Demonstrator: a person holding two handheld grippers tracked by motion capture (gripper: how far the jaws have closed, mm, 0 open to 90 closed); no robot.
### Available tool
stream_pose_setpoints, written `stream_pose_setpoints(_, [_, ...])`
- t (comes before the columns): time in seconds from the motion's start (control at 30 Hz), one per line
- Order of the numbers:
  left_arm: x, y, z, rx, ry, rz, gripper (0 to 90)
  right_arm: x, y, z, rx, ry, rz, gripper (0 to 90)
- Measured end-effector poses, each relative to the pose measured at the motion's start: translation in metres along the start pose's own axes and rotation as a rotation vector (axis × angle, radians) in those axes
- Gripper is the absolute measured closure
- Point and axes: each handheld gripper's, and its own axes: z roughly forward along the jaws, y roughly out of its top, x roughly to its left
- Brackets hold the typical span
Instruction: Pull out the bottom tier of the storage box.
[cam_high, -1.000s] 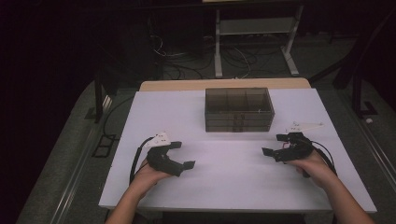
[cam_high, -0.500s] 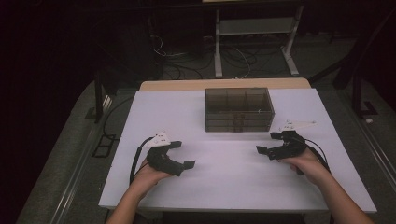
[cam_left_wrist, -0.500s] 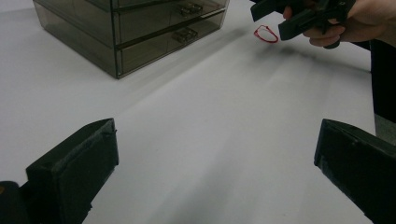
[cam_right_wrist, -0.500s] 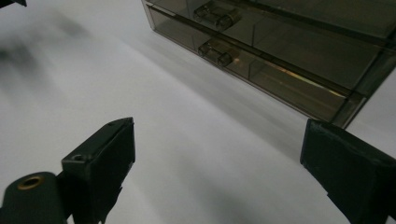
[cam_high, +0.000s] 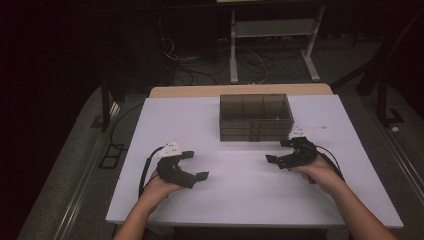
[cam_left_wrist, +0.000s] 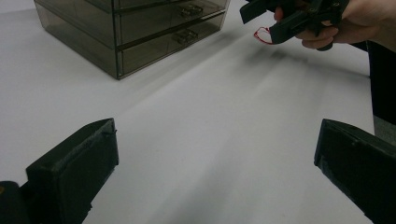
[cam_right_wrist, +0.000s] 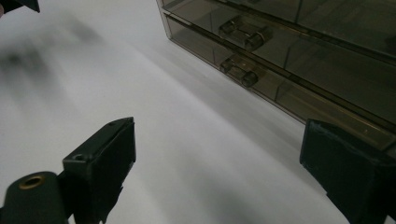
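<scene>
A smoky transparent drawer box (cam_high: 255, 117) stands at the back middle of the white table (cam_high: 235, 195), with its small drawer handles (cam_right_wrist: 243, 30) facing the person. My left gripper (cam_high: 196, 165) rests on the table at front left, open, jaws pointing right with only bare table between them (cam_left_wrist: 215, 172). My right gripper (cam_high: 276, 151) hovers at front right of the box, open and with nothing in it, pointing left. In the right gripper view its jaws (cam_right_wrist: 215, 172) frame the table just before the box's lower drawers (cam_right_wrist: 289, 51). The left gripper view shows the right gripper (cam_left_wrist: 280, 18) beside the box (cam_left_wrist: 130, 32).
Each gripper trails a black cable (cam_high: 145, 172) on the table. Behind the table are a wooden edge (cam_high: 240, 91), a metal stand (cam_high: 272, 45) and floor cables in the dark. Broad bare table lies between the two hands.
The right gripper has slid left, closer to the front right corner of the drawer box. The left gripper has kept still.
</scene>
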Motion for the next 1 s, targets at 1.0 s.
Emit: stream_pose_setpoints(1.0, [-0.001, 0.0, 0.002, 0.007, -0.006, 0.007, 0.0, 0.003, 0.016, 0.021, -0.026, -0.018, 0.006, 15.7])
